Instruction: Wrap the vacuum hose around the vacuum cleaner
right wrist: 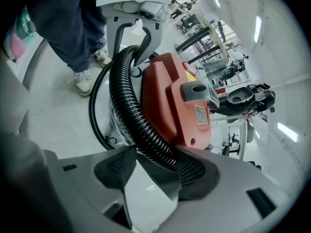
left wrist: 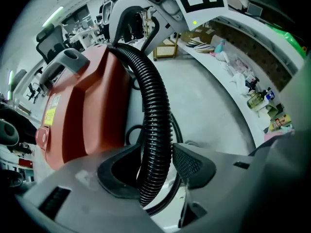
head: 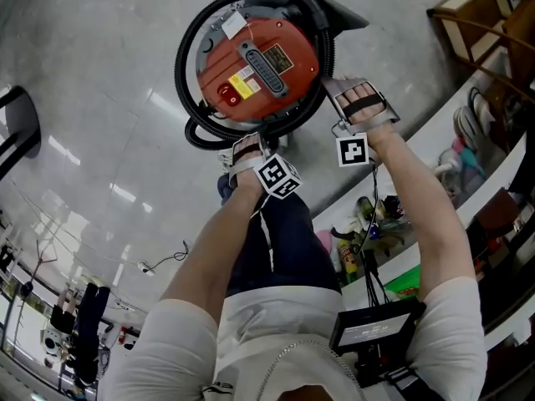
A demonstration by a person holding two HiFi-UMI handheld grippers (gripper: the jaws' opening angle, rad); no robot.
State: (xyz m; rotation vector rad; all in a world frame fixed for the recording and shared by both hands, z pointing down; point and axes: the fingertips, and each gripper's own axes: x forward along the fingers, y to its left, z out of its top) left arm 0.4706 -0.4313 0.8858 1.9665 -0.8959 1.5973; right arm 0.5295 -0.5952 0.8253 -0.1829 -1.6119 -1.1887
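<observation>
A red vacuum cleaner (head: pixel 255 65) stands on the grey floor, with its black ribbed hose (head: pixel 188 73) looped around its body. My left gripper (head: pixel 247 144) is at the near side of the vacuum, pointing steeply down. In the left gripper view the hose (left wrist: pixel 155 110) runs upright between the jaws of that gripper (left wrist: pixel 154 171), its pads against it, beside the red body (left wrist: pixel 82 115). My right gripper (head: pixel 338 90) is at the vacuum's right side. In the right gripper view this gripper (right wrist: pixel 155 164) is shut on the hose (right wrist: pixel 124 106), next to the red body (right wrist: pixel 177 106).
A white curved counter (head: pixel 435 132) with bottles and clutter runs along the right. A wooden frame (head: pixel 481 23) stands at the far right. The person's legs and shoes (right wrist: pixel 85 81) are close behind the vacuum. A thin black cord (right wrist: pixel 95 120) loops on the floor. Office chairs (left wrist: pixel 48 38) stand farther off.
</observation>
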